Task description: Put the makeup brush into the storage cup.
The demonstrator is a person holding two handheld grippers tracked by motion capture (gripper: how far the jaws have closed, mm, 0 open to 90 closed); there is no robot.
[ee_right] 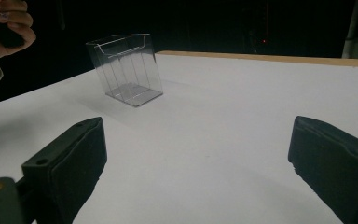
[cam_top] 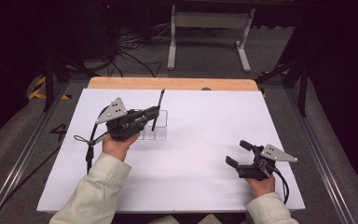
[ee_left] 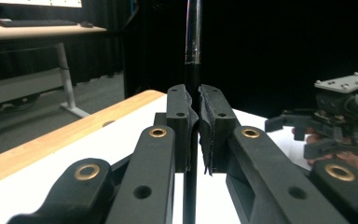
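left claw (cam_top: 154,112) pinches a thin, stiff black rod (cam_top: 158,108) at mid-length over the clear plastic holder (cam_top: 156,128); likely light, slippery. right claw (cam_top: 239,153) gapes wide.

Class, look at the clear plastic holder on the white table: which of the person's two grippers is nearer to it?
Left. The left gripper, shut on a black pen, hangs right over the clear plastic holder. The right gripper rests open far across the white table, toward the near right corner.

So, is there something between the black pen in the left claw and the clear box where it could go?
Nothing visible. The left claw holds the black pen just above the clear box, whose top is open and which looks empty.
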